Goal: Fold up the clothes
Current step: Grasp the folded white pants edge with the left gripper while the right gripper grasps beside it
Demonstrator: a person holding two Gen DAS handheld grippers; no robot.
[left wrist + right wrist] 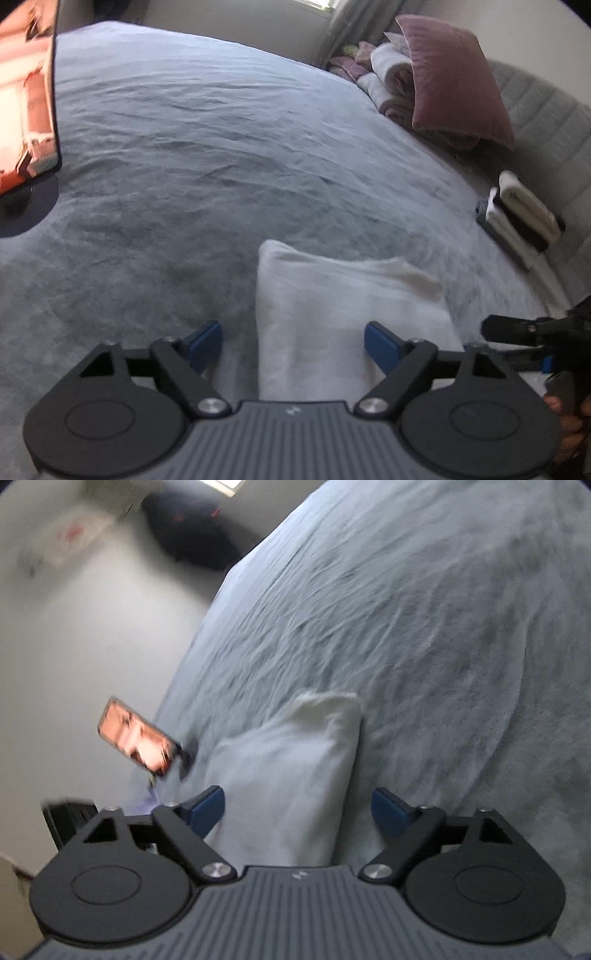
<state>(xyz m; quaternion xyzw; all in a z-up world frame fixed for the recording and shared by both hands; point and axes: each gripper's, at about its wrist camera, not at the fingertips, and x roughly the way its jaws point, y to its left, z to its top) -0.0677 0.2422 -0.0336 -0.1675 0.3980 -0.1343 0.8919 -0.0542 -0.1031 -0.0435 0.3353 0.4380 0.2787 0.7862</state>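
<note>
So we've got the big grey bed [207, 147] with its soft, wrinkly fleece-like cover, and on it, close to the near edge, a white garment [343, 314] already lying as a flat, neat rectangle, plush like terry, though we can't tell if another fold is due. By the padded headboard edge there's a small stack of folded pieces [521, 218], white and dark. Our left gripper [293, 345] and right gripper [297, 810] both hover over it, jaws spread wide, holding nothing.
</note>
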